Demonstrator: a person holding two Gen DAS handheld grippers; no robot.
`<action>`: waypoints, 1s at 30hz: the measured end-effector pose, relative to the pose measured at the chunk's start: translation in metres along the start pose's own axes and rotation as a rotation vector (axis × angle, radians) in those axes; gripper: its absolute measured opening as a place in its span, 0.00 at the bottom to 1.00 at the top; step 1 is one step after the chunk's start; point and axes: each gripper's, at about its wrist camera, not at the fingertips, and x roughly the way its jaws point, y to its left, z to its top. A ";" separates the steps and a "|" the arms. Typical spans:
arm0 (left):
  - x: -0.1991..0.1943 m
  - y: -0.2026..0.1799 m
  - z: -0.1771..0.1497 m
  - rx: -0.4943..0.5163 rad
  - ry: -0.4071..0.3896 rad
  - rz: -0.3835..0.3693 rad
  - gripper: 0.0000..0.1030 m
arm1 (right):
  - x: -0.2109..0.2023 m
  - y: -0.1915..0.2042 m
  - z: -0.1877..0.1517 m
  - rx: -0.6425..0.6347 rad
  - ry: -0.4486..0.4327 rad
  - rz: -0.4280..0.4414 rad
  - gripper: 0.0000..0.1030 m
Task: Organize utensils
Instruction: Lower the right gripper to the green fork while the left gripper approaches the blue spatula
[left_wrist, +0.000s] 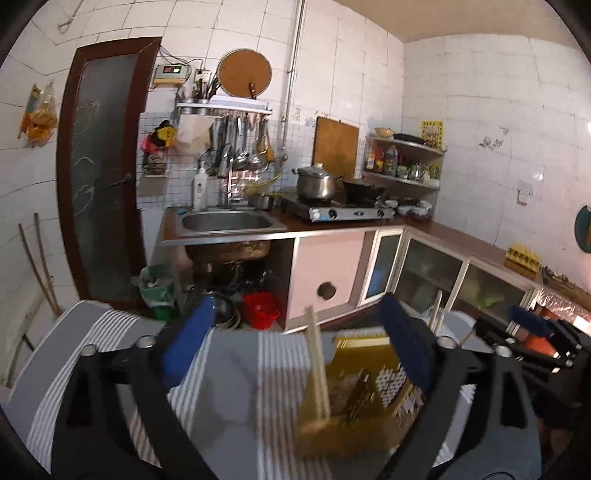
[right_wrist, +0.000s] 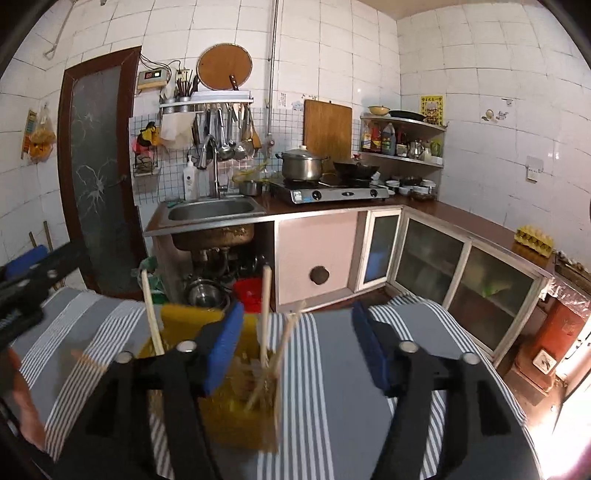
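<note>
A yellow perforated utensil holder stands on a round table covered with a grey cloth with white stripes. Inside the holder stand pale wooden chopsticks, and they lean at different angles. From the right wrist view the same holder is low in the picture, with several chopsticks rising out of it and one more chopstick leaning at its left side.

The left gripper hangs over the table with its jaws wide apart, and nothing is between the blue pads. The holder is seen just in front of its right finger; it is not possible to tell if the finger touches it. The right gripper also has its jaws spread wide and holds nothing. Its left blue pad is in front of the holder, over the rim.

Behind the table there is a kitchen counter with a steel sink and a gas stove. On the stove stand a steel pot and a dark wok. Ladles and spoons hang on a wall rack above the sink. Under the sink a red bucket is on the floor.
</note>
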 end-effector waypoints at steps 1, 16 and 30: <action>-0.010 0.004 -0.005 0.001 0.008 0.010 0.93 | -0.006 -0.002 -0.003 0.002 0.003 -0.004 0.65; -0.037 0.019 -0.127 0.084 0.319 0.040 0.95 | -0.040 -0.007 -0.143 0.044 0.268 -0.012 0.71; -0.022 0.017 -0.190 0.070 0.485 -0.002 0.95 | -0.009 0.018 -0.190 0.032 0.448 0.007 0.48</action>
